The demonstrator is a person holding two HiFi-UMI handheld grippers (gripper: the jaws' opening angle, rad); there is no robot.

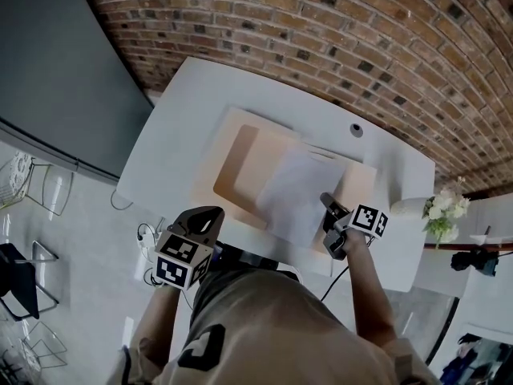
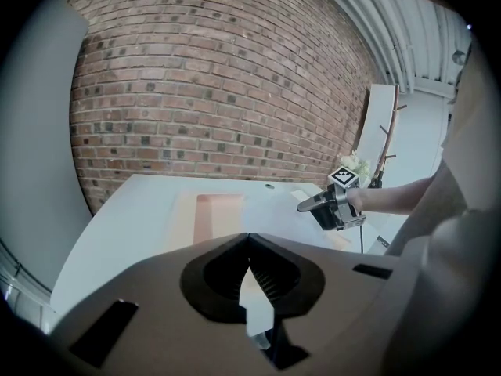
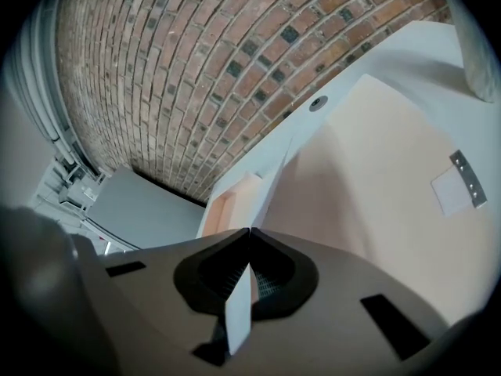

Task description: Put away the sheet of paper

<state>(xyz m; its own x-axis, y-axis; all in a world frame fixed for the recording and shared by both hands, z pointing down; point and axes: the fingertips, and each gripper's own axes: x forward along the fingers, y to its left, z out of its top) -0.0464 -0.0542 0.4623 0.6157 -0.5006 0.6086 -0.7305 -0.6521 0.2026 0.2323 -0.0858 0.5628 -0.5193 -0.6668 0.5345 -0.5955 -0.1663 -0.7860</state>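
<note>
Gripping the sheet of paper (image 1: 296, 192) by its near right edge, the right gripper (image 1: 330, 221) has its jaws pinched flat on it; the right gripper view shows the paper edge-on between them. The sheet hangs over the open tan case (image 1: 240, 135) on the white table (image 1: 184, 111), mostly above the case's right half. The deeper recess (image 1: 236, 167) lies at about 9 o'clock from the sheet.

Step in hand, as judged: carry the sheet toward the recess and lay it down.
- Keep the pinch firm. A thin sheet held at one edge is likely to droop and swing.
- Travel toward 9 o'clock with the sheet kept low and level, so that its free far edge does not catch on the recess wall.
- Line up the sheet's edges with the recess before letting go.

The left gripper (image 1: 210, 215) is off the table at 7 o'clock from the case, close to the person's body. Its jaws are closed tip to tip on nothing. It could steady the free corner if the sheet curls.

Surroundings:
- A cable hole (image 1: 356, 130) sits in the table at 1 o'clock from the sheet.
- A bunch of flowers (image 1: 445, 207) stands beyond the table's right end at 3 o'clock.

Neither lies on the path to the recess.
</note>
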